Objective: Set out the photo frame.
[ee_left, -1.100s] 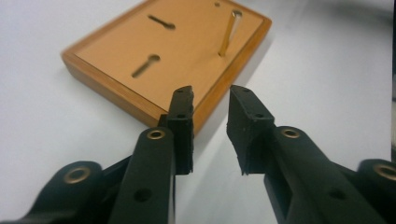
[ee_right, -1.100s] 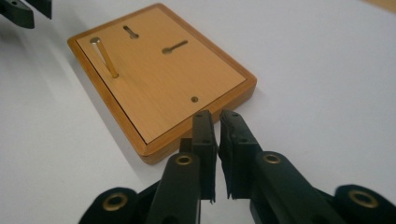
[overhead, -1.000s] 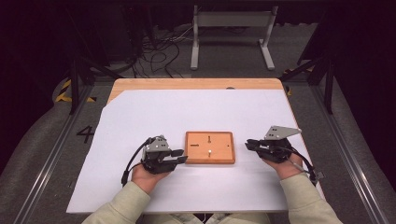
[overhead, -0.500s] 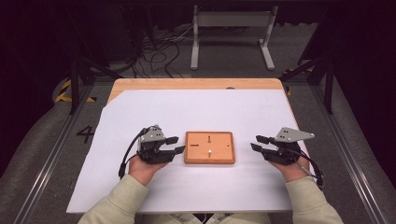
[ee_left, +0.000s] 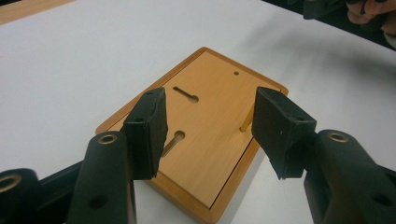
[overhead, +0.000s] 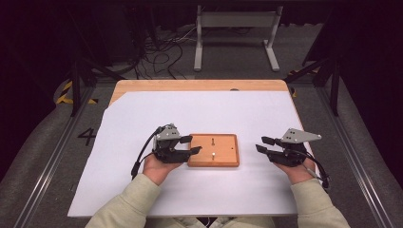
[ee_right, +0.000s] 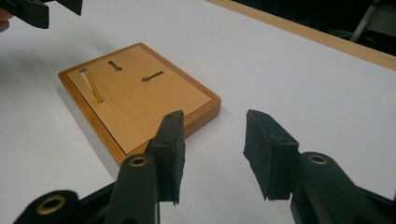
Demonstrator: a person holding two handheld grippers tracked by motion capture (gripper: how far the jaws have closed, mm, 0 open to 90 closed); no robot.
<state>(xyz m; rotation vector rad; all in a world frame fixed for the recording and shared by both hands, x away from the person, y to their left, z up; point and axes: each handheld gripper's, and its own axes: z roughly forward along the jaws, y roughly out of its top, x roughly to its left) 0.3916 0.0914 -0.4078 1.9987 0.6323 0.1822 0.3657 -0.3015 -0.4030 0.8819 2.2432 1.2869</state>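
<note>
On your left side of the white sheet-covered table (overhead: 142,190), your left gripper (overhead: 189,145) sits at the left edge of the one flat rectangular wooden board (overhead: 223,159), its two black jaws spread apart with nothing pinched between them; they have just been widening. From the left gripper view those jaws frame the board (ee_left: 210,140) from above, one pad over its near left part, the other beside its right edge.

At the middle of the table the board lies flat on the white sheet. Count on it two keyhole-shaped slots (ee_left: 186,94) and one small round hole (ee_left: 236,73), plus one thin brass-coloured peg (ee_right: 91,86) standing up from the wood; the peg leans a little in the right gripper view.

Over on your right, your right gripper (overhead: 262,145) is held clear of the board, apart from its right edge. Its two jaws also stand released, gripping nothing, with bare white sheet between them.
</note>
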